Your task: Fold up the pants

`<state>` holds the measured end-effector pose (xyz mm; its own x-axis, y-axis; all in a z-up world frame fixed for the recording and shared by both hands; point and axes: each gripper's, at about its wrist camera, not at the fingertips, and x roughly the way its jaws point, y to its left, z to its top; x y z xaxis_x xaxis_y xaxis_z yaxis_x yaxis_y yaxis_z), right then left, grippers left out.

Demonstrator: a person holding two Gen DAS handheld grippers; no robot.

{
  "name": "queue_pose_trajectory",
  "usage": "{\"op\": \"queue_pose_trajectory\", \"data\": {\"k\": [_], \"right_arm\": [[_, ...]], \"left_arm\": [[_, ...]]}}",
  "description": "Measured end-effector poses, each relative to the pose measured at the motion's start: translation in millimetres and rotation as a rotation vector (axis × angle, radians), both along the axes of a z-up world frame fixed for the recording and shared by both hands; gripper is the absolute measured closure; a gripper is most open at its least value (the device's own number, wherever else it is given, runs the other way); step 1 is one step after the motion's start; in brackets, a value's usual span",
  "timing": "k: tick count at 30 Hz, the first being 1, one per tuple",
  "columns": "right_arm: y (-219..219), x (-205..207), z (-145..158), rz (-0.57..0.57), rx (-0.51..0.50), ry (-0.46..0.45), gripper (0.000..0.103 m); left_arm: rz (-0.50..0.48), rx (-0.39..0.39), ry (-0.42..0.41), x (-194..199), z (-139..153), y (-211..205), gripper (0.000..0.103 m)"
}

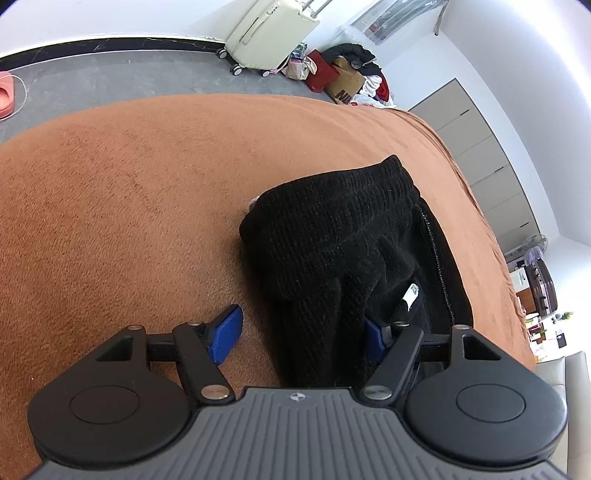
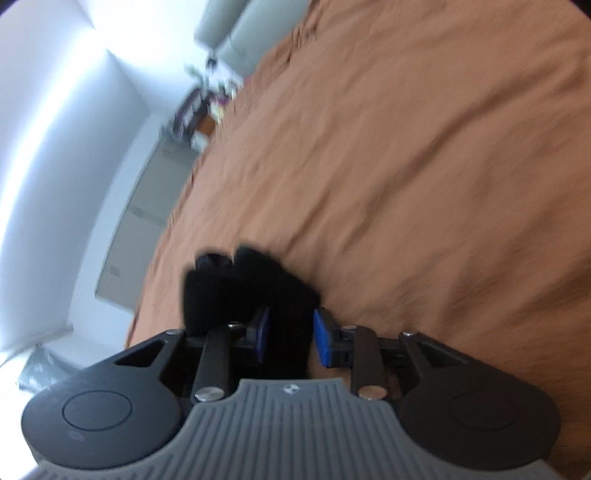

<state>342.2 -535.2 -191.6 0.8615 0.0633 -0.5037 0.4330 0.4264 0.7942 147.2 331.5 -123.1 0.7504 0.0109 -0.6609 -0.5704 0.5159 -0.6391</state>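
- Left gripper (image 1: 301, 334), black with blue ribbed pads: fingers stand wide apart, the left pad (image 1: 225, 338) clear of the cloth over the blanket, the right pad half buried in it; nothing is pinched.
- Black waffle-knit pants (image 1: 332, 258): bunched into a thick folded bundle on the rust-brown fleece blanket (image 1: 129, 203), running from 6 o'clock up toward 1 o'clock, a small white label showing at 4 o'clock.
- Right gripper (image 2: 291, 338), in a blurred view: fingers narrowly apart with a black fold between them; whether the pads press it I cannot tell.
- Cream hard-shell suitcase (image 1: 269, 33): on the grey floor at 12 o'clock.
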Motion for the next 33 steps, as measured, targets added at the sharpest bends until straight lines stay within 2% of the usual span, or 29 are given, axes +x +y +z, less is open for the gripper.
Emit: {"op": "queue_pose_trajectory", "data": {"k": [2, 3, 5, 6, 8, 9, 11, 12, 13, 14, 16, 17, 18, 20, 21, 23, 24, 25, 28, 32, 33], "right_arm": [[2, 10, 4, 0.040, -0.001, 0.049, 0.082], [1, 11, 5, 0.045, 0.032, 0.045, 0.085], [-4, 2, 5, 0.021, 0.111, -0.026, 0.089], [-5, -7, 11, -0.014, 0.100, -0.074, 0.090], [1, -25, 29, -0.093, -0.043, -0.139, 0.090], [14, -36, 45, -0.112, -0.165, -0.168, 0.090], [58, -53, 76, -0.090, -0.503, -0.205, 0.091], [80, -55, 85, -0.061, -0.666, -0.197, 0.091], [96, -53, 86, -0.044, -0.781, -0.150, 0.091], [104, -44, 80, -0.023, -0.841, -0.065, 0.089], [96, -28, 62, -0.029, -0.820, 0.140, 0.090], [88, -28, 55, -0.079, -0.792, 0.213, 0.090], [79, -35, 51, -0.133, -0.750, 0.237, 0.088], [69, -50, 49, -0.184, -0.694, 0.209, 0.087], [68, -56, 50, -0.172, -0.687, 0.168, 0.086], [68, -66, 55, -0.131, -0.675, 0.062, 0.077], [67, -68, 56, -0.100, -0.654, 0.014, 0.067], [64, -67, 56, -0.055, -0.613, -0.026, 0.062], [67, -62, 57, 0.014, -0.558, -0.061, 0.063], [68, -36, 49, 0.061, -0.539, 0.029, 0.063], [69, -31, 48, 0.074, -0.555, 0.052, 0.080]], "left_arm": [[0.002, 0.002, 0.003, 1, 0, -1, 0.021], [0.002, 0.003, 0.004, 1, 0, -1, 0.021], [0.004, 0.002, 0.005, 2, 0, -1, 0.020], [0.005, 0.002, 0.004, 2, 0, -2, 0.020], [0.003, 0.003, 0.004, 3, 0, -2, 0.020], [0.002, 0.006, 0.003, 3, 0, -2, 0.020], [0.000, 0.002, 0.004, 3, -1, -1, 0.019], [0.000, -0.003, 0.005, 3, -1, 0, 0.019], [0.000, -0.006, 0.007, 4, -1, 0, 0.019], [-0.002, -0.007, 0.009, 4, -1, 1, 0.019], [-0.004, -0.005, 0.011, 3, 0, 1, 0.019], [-0.005, -0.007, 0.010, 3, 0, 1, 0.019], [-0.005, -0.010, 0.008, 2, 0, 2, 0.019], [-0.005, -0.013, 0.001, 1, -2, 3, 0.019], [-0.005, -0.015, -0.001, 0, -3, 4, 0.018], [-0.003, -0.020, -0.004, 0, -5, 5, 0.017], [-0.001, -0.019, -0.003, 0, -5, 5, 0.016], [0.000, -0.017, -0.002, 1, -5, 5, 0.016], [0.002, -0.007, 0.003, 1, -3, 1, 0.016], [-0.001, -0.008, 0.005, 1, -2, -1, 0.016], [-0.001, -0.010, 0.006, 1, -2, -1, 0.016]]}}
